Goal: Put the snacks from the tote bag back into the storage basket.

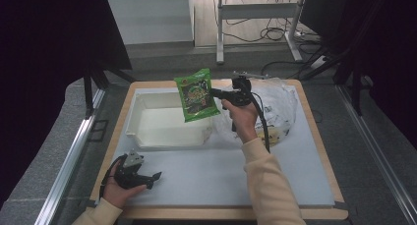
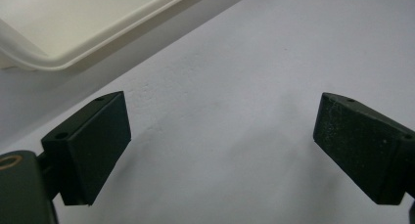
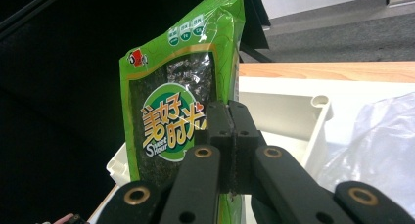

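My left gripper (image 1: 153,176) rests at 7 o'clock on the table (image 1: 206,176), jaws apart, holding nothing. My right gripper (image 1: 215,93) is clamped on the green snack bag's (image 1: 196,95) edge, above the white bin (image 1: 147,136). Bag's long axis runs 11-to-5, top toward 11. Clear plastic bag (image 1: 280,102) at 2 o'clock.

The high view looks forward and down over the worktop (image 1: 206,181). Each gripper view looks closely along its own jaws. All 3 views share the white tray (image 1: 147,136) (image 2: 73,33) (image 3: 313,121).

A clear plastic bag (image 1: 280,104) (crumpled) lies beside the white tray (image 1: 147,136).
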Available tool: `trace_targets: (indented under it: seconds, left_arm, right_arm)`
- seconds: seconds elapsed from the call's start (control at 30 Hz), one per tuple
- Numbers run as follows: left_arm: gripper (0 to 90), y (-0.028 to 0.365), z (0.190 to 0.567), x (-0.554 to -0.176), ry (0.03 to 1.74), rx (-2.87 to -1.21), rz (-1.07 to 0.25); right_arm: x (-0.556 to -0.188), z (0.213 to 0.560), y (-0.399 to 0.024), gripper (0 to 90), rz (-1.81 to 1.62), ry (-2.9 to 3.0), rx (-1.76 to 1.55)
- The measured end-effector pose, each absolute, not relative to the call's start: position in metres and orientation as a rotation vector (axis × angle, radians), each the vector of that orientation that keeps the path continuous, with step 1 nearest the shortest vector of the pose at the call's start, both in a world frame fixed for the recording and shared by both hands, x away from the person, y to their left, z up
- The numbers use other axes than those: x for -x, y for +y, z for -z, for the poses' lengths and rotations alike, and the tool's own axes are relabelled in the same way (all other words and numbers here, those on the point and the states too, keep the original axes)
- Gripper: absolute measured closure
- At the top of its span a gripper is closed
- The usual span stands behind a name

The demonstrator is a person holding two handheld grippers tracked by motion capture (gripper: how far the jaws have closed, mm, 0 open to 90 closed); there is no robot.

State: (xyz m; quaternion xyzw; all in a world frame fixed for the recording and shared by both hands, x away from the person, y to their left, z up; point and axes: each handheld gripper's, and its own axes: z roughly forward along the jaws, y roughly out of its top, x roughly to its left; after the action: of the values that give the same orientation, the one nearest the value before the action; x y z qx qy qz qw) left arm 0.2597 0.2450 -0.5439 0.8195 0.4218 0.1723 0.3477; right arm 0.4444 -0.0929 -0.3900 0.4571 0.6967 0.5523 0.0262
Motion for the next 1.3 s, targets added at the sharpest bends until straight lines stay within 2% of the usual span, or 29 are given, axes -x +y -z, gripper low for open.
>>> trace_targets:
  seconds: [1.3]
  left_arm:
    - [7.2, 0.244, 0.544, -0.26, 1.097, -2.12, -0.445]
  right_arm:
    - [-0.454, 0.407, -0.036, 89.9, -1.675, 2.239, -1.414]
